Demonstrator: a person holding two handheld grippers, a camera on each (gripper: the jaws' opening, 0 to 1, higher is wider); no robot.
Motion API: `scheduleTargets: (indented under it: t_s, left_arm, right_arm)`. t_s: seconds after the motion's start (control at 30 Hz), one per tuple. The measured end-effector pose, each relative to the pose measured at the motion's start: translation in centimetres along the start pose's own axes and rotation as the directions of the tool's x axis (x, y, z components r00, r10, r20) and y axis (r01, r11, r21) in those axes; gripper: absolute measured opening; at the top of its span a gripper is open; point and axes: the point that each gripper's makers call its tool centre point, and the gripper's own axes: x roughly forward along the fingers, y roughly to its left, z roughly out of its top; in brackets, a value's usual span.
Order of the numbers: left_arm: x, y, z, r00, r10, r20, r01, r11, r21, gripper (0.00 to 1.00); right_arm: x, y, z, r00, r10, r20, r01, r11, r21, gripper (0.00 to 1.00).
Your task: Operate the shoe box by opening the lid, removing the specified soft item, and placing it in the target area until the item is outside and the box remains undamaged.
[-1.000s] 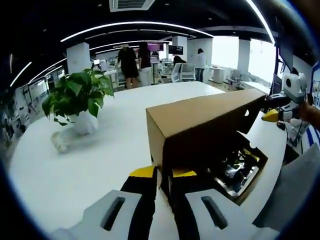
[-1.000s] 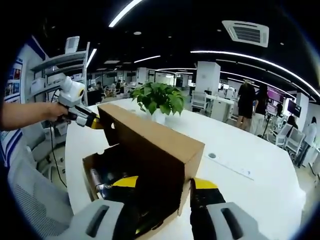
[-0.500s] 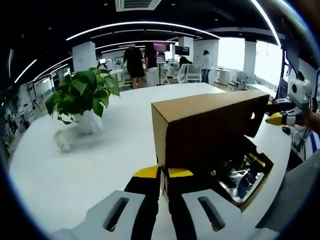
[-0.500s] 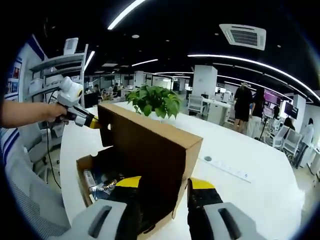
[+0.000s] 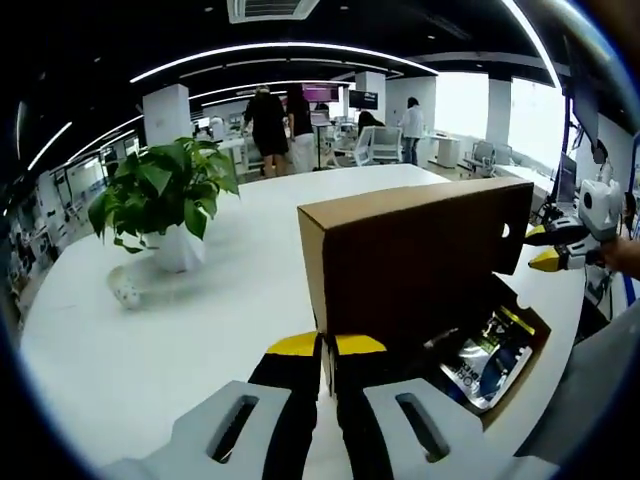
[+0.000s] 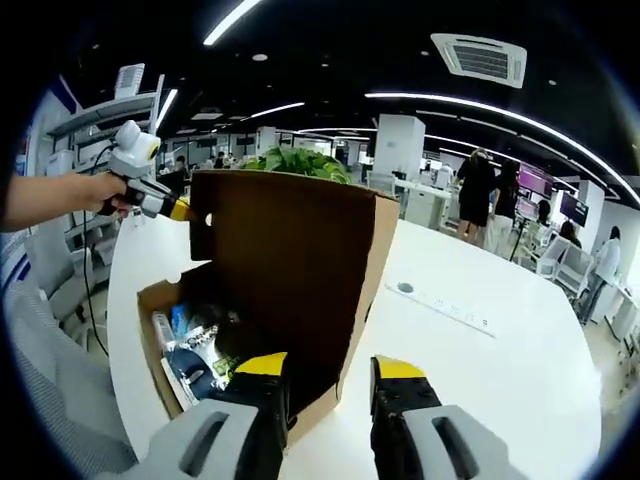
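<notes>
The brown shoe box lid [image 5: 415,255] stands swung up nearly upright over the box base [image 5: 528,330]. My left gripper [image 5: 326,346] is shut on the lid's near end wall. The same gripper [image 6: 178,209], held by a hand, shows at the lid's [image 6: 285,270] far corner in the right gripper view. My right gripper [image 6: 330,367] is open, with the lid's lower corner between its jaws, and its yellow tips [image 5: 542,248] stand apart by the lid's other end. Inside the base [image 6: 148,303] lie shiny dark packets [image 6: 200,350], [image 5: 482,355].
A potted plant [image 5: 160,200] and a small white object [image 5: 122,292] sit on the white table [image 5: 150,340] to the left. A white socket strip [image 6: 440,305] lies on the table beyond the box. People stand at desks far behind.
The lid has swung further up, from slanted to almost upright, and more of the box's contents show. The right gripper's jaws have drawn a little closer together.
</notes>
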Motion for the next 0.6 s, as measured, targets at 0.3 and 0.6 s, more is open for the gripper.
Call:
scheduleTargets:
  t_s: [0.3, 0.6]
  left_arm:
    - [0.5, 0.3, 0.3, 1.0, -0.003, 0.001, 0.003, 1.0, -0.003, 0.01]
    - [1.2, 0.6, 0.8, 1.0, -0.002, 0.0, 0.002, 1.0, 0.001, 0.01]
  right_arm:
    - [1.4, -0.4, -1.5, 0.999, -0.031, -0.01, 0.03, 0.999, -0.022, 0.12]
    - [2.7, -0.9, -2.2, 0.999, -0.042, -0.034, 0.04, 0.998, -0.048, 0.03]
